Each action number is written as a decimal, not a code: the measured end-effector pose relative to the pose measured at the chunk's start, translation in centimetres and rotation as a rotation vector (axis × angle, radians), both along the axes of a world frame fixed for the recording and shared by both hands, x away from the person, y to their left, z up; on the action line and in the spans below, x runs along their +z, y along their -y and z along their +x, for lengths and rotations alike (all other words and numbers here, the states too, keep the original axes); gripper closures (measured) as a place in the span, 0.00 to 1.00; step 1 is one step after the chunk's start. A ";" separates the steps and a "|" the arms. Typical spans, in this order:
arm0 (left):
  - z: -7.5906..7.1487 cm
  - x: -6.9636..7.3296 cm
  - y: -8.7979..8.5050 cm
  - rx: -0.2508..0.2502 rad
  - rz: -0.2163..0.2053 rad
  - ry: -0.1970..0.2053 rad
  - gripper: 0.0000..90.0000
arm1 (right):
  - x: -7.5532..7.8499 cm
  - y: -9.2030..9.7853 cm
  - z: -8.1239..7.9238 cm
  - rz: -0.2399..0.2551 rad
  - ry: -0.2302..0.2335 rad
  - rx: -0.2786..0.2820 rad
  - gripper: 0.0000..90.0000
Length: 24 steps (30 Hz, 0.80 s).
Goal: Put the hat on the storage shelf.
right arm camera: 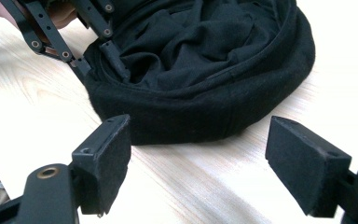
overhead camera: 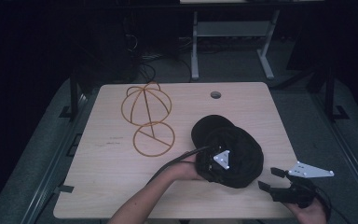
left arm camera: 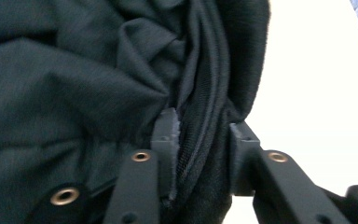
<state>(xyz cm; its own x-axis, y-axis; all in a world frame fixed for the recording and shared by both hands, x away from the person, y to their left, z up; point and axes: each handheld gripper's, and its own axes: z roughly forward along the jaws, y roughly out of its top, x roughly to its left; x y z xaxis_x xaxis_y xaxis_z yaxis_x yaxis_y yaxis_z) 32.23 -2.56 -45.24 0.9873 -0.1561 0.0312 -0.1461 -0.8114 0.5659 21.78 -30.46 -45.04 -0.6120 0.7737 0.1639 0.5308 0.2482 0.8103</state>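
One black cap (overhead camera: 230,149) lies crown-down on the right half of the counter (overhead camera: 102,186), its opening up and its brim pointing to the far left. The left hand-held gripper (overhead camera: 213,160) is clenched on the cap's near-left rim, one jaw inside the lining, one outside. The right hand-held gripper (overhead camera: 269,179) waits released, jaws spread, just near and right of the cap, so the rim lies straight ahead of it. One wire cap frame (overhead camera: 147,119) rests far left.
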 end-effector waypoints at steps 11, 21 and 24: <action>-0.5 0.7 0.1 0.014 -0.032 0.035 0.89 | 0.1 0.2 -0.2 0.020 0.003 -0.014 0.25; -0.3 3.3 -1.1 0.073 -0.183 -0.061 0.89 | 0.1 0.1 -0.1 0.041 0.014 -0.019 0.26; -0.3 4.4 -1.8 0.080 -0.227 -0.078 0.89 | 0.4 0.3 -0.1 0.072 0.037 -0.016 0.27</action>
<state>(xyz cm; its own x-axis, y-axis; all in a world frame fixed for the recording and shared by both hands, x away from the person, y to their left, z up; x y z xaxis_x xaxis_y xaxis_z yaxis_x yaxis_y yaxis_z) 31.93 -0.80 -40.89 0.9970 -0.0750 -0.0207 -0.0350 -0.6696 0.7419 21.69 -30.77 -44.62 -0.6064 0.7704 0.1969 0.5036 0.1805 0.8449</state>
